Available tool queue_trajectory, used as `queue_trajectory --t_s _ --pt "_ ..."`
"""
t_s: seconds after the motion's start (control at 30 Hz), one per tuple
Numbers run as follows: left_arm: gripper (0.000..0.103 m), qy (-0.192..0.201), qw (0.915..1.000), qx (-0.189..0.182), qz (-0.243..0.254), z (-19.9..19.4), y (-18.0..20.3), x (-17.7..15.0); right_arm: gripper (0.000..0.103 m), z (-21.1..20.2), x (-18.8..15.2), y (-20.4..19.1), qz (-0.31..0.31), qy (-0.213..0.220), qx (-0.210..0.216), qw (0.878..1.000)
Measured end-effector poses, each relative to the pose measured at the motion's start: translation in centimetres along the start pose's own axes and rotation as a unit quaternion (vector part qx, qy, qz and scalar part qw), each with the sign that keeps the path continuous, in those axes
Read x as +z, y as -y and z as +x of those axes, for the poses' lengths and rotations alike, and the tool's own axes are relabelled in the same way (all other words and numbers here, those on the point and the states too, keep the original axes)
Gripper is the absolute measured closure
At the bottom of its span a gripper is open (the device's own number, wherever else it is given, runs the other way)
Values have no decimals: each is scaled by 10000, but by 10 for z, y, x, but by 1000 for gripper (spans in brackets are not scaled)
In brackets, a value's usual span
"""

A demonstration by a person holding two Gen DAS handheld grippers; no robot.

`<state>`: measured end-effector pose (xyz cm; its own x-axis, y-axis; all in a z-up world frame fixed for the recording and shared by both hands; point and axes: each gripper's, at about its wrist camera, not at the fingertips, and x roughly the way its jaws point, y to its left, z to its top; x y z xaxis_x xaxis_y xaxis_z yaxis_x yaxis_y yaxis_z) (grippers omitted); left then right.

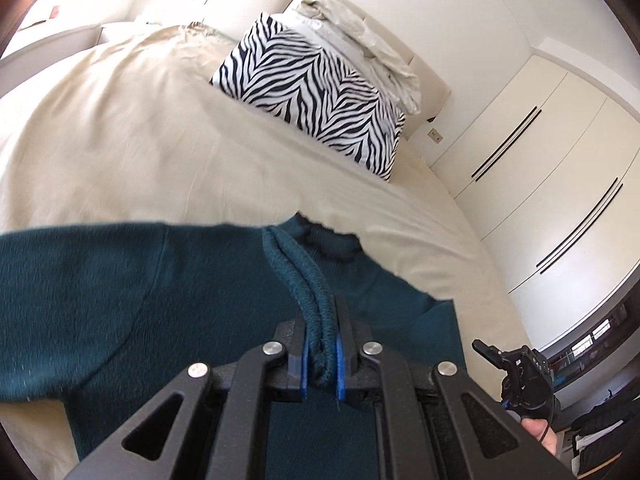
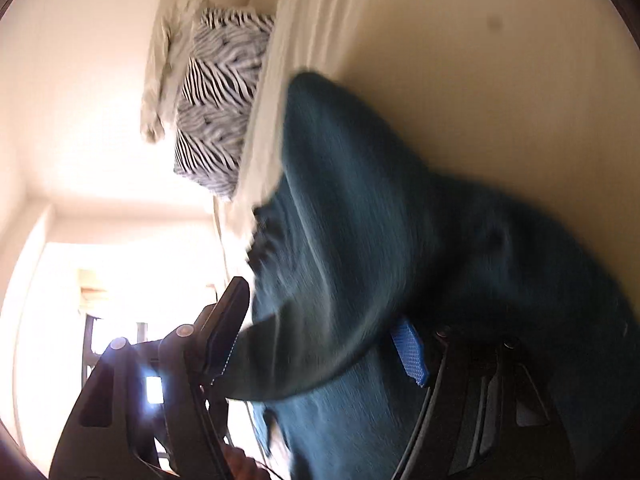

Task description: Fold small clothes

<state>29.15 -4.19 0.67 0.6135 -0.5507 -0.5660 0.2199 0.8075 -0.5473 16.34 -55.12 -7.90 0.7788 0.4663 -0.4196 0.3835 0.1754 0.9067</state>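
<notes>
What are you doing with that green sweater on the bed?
A person is folding a teal sweater on a bed, with a gripper in each hand. The left gripper is pinched shut on a bunched, ribbed edge of the sweater. The right gripper has its fingers spread wide, with sweater cloth lying between them; that view is blurry, so a grip cannot be confirmed. Part of the sweater lies spread on the cover. A zebra pillow sits at the head of the bed.

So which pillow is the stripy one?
The zebra pillow, black-and-white striped, lying in front. The pale pillow behind it, against the headboard, is plain cream and crumpled.
</notes>
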Motion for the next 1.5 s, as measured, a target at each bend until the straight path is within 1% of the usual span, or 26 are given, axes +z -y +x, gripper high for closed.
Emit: queue_trajectory --t_s 0.07,0.13,0.23,0.3,0.37,0.43,0.5,0.57,0.63,0.77,0.83,0.9,0.97,1.03,1.1,1.17,1.23,1.3,1.37,1.4,1.5 --pt "93 106 9999 -23 78 0 6 7 36 -7 12 0 160 290 350 9988" --pt "93 232 9996 -91 140 -2 11 16 36 -11 20 1 288 438 615 9967" --pt "93 343 9992 -187 122 1 13 22 36 -17 20 9 427 583 904 9933" --pt "93 248 9995 -106 142 8 5 15 38 -16 15 19 403 602 822 9940" --pt "93 67 9999 36 142 19 -6 3 44 -16 11 28 342 578 785 9946" --pt "93 -175 9997 191 -45 28 -28 -14 46 -17 8 37 342 551 886 9940" --pt "93 -335 9985 236 -352 33 -50 -28 46 -20 7 43 358 517 948 9935" --pt "93 -459 9971 252 -560 35 -65 -41 46 -21 3 42 282 439 817 9953" --pt "93 -490 9969 255 -569 33 -67 -50 45 -25 -3 40 95 345 528 9980" --pt "92 -490 9972 244 -517 30 -66 -56 43 -49 -23 34 -150 152 -269 9994" --pt "89 -521 9970 315 -481 32 -65 -57 42 -65 -25 29 -235 204 -283 9991" --pt "89 -541 9968 353 -463 35 -64 -56 42 -78 -23 11 -468 362 -260 9979" --pt "89 -524 9969 350 -471 36 -65 -56 42 -75 -12 -8 -722 351 -243 9965" --pt "89 -491 9970 339 -497 35 -67 -56 42 -59 1 -22 -794 166 -208 9965" --pt "89 -491 9969 326 -527 35 -68 -56 42 -34 14 -30 -862 -60 -267 9959" --pt "89 -489 9969 309 -530 35 -69 -56 42 -3 23 -26 -892 -369 -454 9943" --pt "89 -474 9972 286 -511 35 -71 -57 43 22 27 -12 -891 -624 -815 9907" --pt "88 -447 9973 266 -524 37 -72 -57 43 25 31 -9 -897 -544 -693 9921" --pt "87 -392 9974 228 -560 37 -75 -59 43 24 40 -16 -926 -493 -497 9932" --pt "87 -368 9974 207 -578 36 -77 -60 43 23 47 -20 -908 -421 -464 9939" --pt "87 -320 9974 165 -620 37 -78 -60 42 24 69 -28 -834 -250 -600 9944"
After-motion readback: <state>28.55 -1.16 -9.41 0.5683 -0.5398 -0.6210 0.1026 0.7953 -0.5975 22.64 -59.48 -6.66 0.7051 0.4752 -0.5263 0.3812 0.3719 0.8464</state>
